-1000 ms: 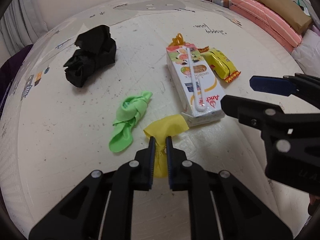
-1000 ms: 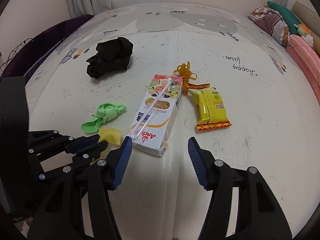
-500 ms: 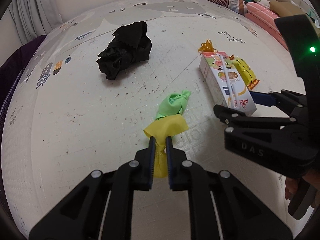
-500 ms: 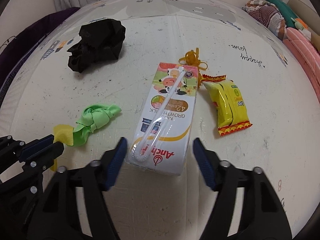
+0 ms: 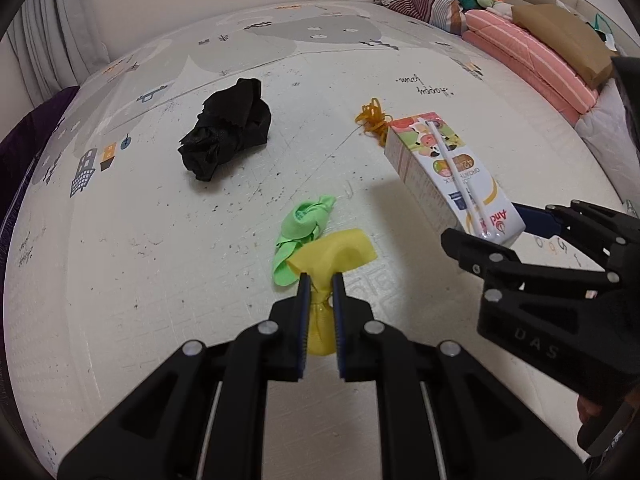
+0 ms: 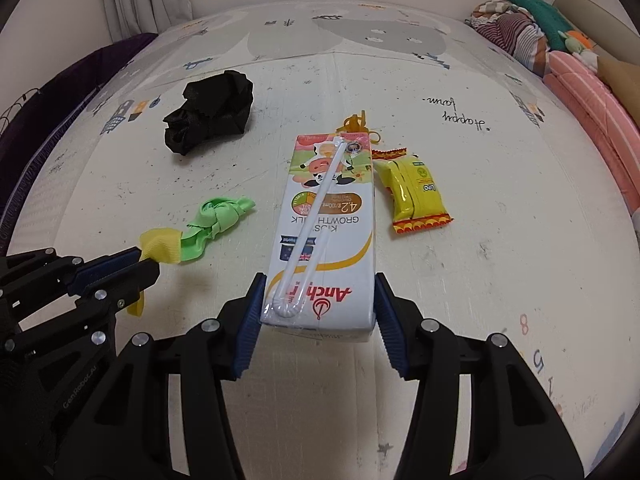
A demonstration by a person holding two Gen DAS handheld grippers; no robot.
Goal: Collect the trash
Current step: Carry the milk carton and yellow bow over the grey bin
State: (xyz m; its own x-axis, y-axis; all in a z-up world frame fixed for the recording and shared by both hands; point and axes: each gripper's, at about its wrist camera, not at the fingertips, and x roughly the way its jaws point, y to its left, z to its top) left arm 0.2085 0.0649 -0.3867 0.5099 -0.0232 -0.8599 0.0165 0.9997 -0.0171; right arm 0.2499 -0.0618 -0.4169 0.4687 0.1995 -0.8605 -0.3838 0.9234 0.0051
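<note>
Tongs first: our right tongs [image 6: 316, 320] straddle the near end of the milk carton [image 6: 326, 232], their jaws closing, the blue pads at its two long sides, though we cannot tell whether both press yet. Our left tongs [image 5: 319, 300] are clenched on the yellow scrap [image 5: 334, 250], which hangs from the pads at lower centre of the left view.

Going down in size, the play mat [image 6: 480, 240] on the floor carries everything. A black crumpled bag [image 6: 210, 118] lies in the upper left of the right view, well apart from both tongs. The carton lies at centre, its long axis running straight away from the right tongs toward the upper frame, a wrapped straw along its top face. Just to its right sits the yellow snack wrapper [image 6: 414, 192], near but apart. A green knotted scrap [image 6: 218, 220] rests left of the carton, beside the held yellow scrap. An orange ribbon tangle [image 6: 356, 124] peeks out past the carton's far end.

We judge that the coming move turns on that alignment: the carton's narrow width sits across the jaws, so a squeeze and lift by the right hand, clearly the nearer, should take it, if the grip near one end doesn't let the far end droop.
</note>
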